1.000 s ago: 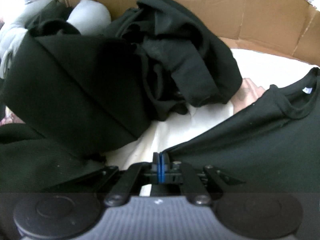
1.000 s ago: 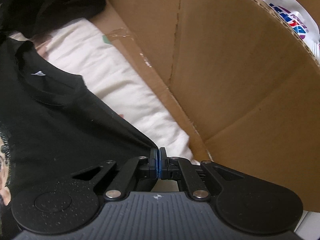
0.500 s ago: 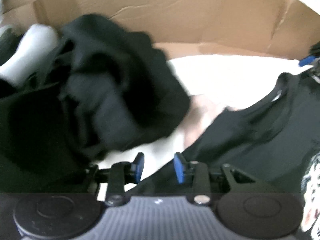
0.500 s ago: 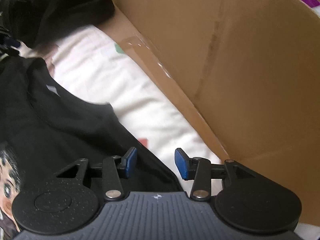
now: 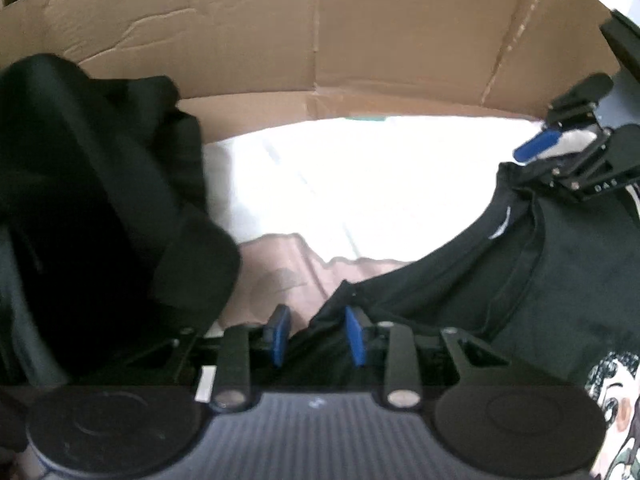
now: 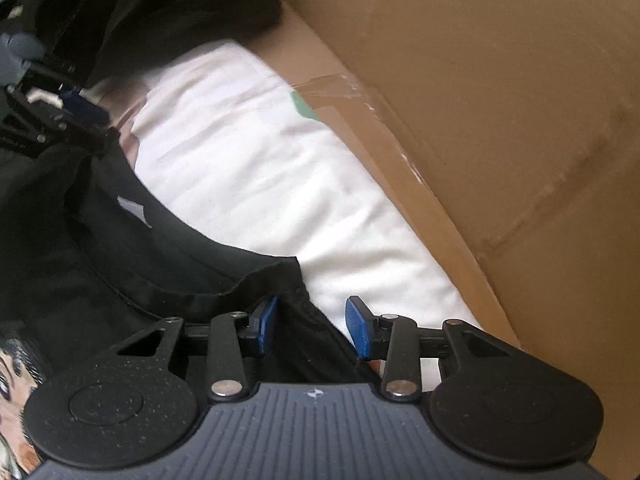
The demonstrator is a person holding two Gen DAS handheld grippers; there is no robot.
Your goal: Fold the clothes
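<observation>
At far left, dark clothes heap point(image 5: 100, 208) against cardboard wall point(image 5: 320, 32). Centre: white sheet point(image 5: 360, 184) on box floor. Left gripper point(image 5: 318, 334): jaws spread, shirt edge between them, not pinched. Right: black T-shirt point(image 5: 540, 280) flat on sheet, collar up, print visible. Right gripper point(image 6: 312, 330): jaws spread over shoulder hem. Step, judged: shirt laid out between grips; spreading or fold stage, cannot tell which. Next move needs fresh pinch on cloth.

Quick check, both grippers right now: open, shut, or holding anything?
Left gripper: open, holding nothing; black printed T-shirt fabric lies between its blue pads.
Right gripper: open, holding nothing, over the same shirt's edge.
</observation>
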